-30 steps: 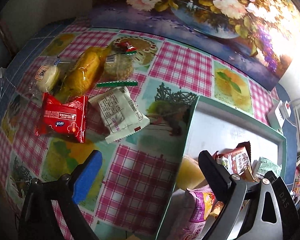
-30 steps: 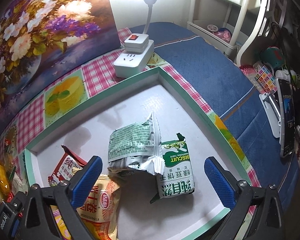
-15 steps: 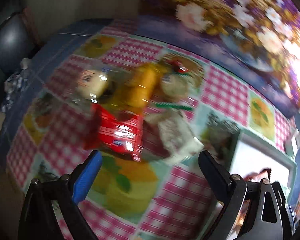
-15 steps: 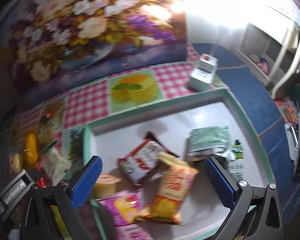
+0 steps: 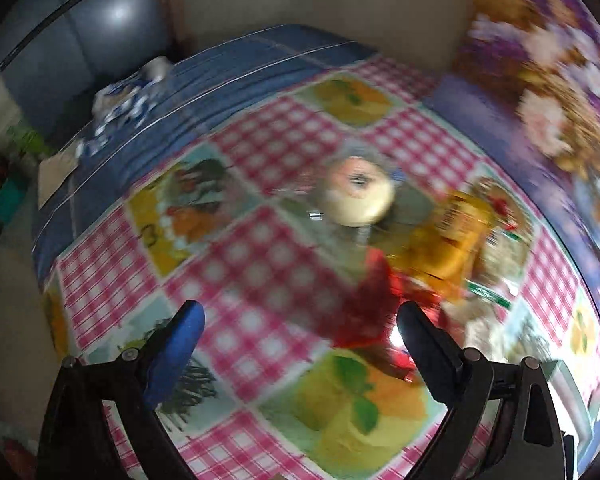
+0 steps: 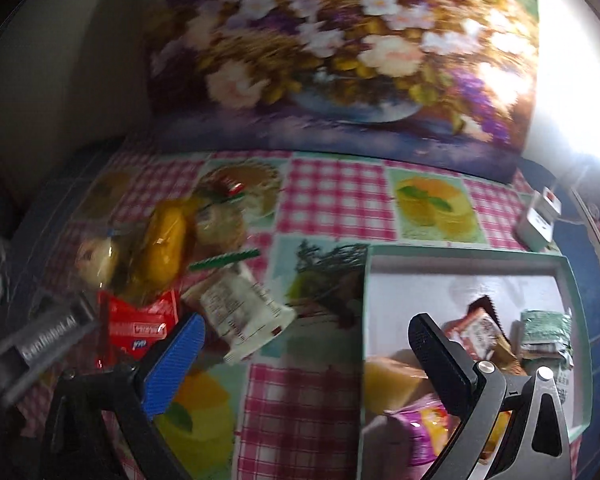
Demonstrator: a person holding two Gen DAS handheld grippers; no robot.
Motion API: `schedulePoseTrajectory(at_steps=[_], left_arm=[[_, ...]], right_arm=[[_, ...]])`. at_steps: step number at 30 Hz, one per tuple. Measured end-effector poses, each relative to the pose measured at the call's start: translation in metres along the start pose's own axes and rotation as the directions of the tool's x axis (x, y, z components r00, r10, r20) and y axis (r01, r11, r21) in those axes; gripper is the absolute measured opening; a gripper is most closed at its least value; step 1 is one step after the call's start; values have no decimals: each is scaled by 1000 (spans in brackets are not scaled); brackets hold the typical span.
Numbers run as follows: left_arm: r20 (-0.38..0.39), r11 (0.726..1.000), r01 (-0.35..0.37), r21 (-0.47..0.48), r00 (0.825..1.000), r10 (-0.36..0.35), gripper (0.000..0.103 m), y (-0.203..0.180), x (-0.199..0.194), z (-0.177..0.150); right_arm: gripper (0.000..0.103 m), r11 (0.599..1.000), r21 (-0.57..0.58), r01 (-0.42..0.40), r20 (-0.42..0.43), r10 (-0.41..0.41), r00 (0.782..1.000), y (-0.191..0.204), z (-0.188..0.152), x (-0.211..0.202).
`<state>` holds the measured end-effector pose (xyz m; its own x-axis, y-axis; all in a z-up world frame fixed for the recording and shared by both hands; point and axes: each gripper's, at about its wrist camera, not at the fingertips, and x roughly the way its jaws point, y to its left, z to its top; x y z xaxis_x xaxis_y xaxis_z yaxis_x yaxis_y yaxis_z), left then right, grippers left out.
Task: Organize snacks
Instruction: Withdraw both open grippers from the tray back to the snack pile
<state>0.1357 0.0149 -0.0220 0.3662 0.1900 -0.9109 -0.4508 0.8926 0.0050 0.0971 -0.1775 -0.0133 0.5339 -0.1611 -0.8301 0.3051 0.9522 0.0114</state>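
Loose snacks lie in a cluster on the checked tablecloth: a round pale bun (image 5: 354,196), a yellow packet (image 6: 164,244), a red packet (image 6: 138,324) and a white wrapper (image 6: 246,308). My left gripper (image 5: 298,322) hangs open above the cloth, the red packet (image 5: 374,304) just beyond its right finger. My right gripper (image 6: 306,332) is open too, over the cloth between the white wrapper and the teal-rimmed tray (image 6: 464,258), which holds several packets. The left view is blurred.
A large flower painting (image 6: 340,52) stands along the back of the table. A white power strip (image 6: 540,220) sits behind the tray. The left gripper's body (image 6: 36,344) shows at the lower left of the right wrist view. The table's left edge (image 5: 56,184) is near.
Both grippers have swung left. The left view has left the tray and now faces the table's left side; the right view has moved from inside the tray to the loose snacks.
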Motion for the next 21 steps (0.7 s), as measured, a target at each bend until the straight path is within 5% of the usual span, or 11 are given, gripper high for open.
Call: schedulePoseTrajectory(at_steps=[6,21], left_arm=[[-10,996,-58,-61,998,57,97,18,10,6],[-108,994,-20,-112,994,8,97,35,40,8]], right_arm=[[103,999,-30,-32,-44,31,999,10,-9,12],[103,988,-128,-91,-120,76,990,38,-23,31]])
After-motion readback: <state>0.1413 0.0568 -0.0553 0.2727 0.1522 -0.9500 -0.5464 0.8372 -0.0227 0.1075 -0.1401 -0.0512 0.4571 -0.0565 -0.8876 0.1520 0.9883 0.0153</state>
